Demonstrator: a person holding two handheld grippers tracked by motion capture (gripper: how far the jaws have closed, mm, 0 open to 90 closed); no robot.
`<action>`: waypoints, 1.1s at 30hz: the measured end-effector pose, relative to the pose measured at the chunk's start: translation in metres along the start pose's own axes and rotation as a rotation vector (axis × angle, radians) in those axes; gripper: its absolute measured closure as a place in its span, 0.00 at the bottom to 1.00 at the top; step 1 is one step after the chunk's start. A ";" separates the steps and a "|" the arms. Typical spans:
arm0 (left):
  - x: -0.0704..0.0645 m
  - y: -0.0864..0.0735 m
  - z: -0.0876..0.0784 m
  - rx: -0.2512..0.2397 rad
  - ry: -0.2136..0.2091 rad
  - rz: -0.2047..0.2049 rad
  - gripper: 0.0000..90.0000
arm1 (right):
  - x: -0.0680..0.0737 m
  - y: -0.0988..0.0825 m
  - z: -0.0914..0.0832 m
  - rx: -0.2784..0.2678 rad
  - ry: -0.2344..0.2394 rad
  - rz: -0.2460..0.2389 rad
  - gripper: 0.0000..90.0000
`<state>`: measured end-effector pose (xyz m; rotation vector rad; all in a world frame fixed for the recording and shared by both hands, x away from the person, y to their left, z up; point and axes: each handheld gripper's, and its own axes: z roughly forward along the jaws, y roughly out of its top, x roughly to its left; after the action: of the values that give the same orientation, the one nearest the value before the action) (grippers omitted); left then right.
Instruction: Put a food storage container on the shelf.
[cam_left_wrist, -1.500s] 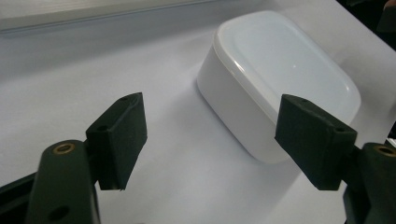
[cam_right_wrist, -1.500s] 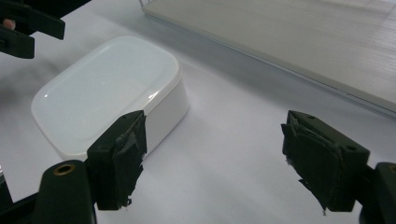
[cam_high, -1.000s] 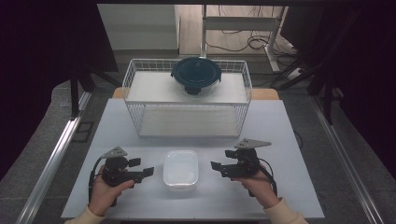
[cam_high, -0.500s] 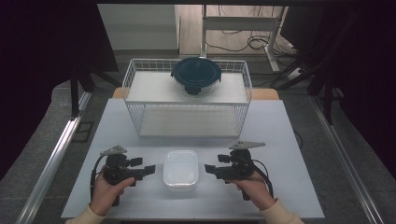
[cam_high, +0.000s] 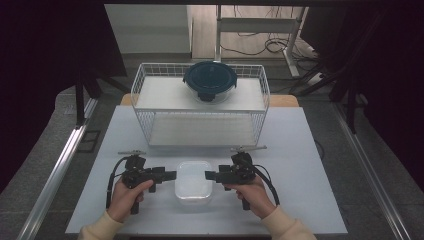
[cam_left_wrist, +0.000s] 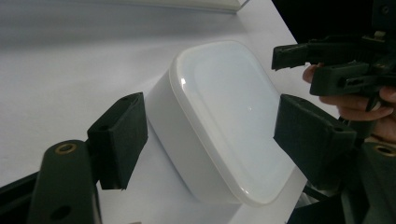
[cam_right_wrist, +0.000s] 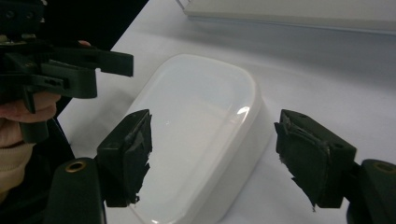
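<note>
White plastic container (cam_high: 193, 182) shows a plain, unmarked lid.

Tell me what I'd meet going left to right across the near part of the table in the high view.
Left hand → left claw → white lidded container → right claw → right hand. Both claws point inward at the container, one on each side of it, with their jaws open.

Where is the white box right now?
In the high view, the white box sits on the table's near edge, between left gripper and right gripper.
</note>
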<state>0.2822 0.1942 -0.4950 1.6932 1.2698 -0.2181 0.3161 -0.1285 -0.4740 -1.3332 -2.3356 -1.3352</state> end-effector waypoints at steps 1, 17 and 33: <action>0.001 -0.001 0.002 0.002 -0.010 -0.017 0.28 | 0.000 -0.001 0.002 -0.002 0.008 0.006 0.31; 0.013 -0.009 0.017 0.044 -0.099 -0.136 0.40 | -0.009 -0.013 0.014 0.052 0.066 0.092 0.50; 0.008 -0.020 0.017 0.028 -0.089 -0.144 0.69 | -0.012 -0.022 0.008 0.038 0.073 0.166 0.73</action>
<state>0.2760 0.1856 -0.5208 1.5987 1.3284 -0.3950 0.3092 -0.1345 -0.4990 -1.4078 -2.1400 -1.2615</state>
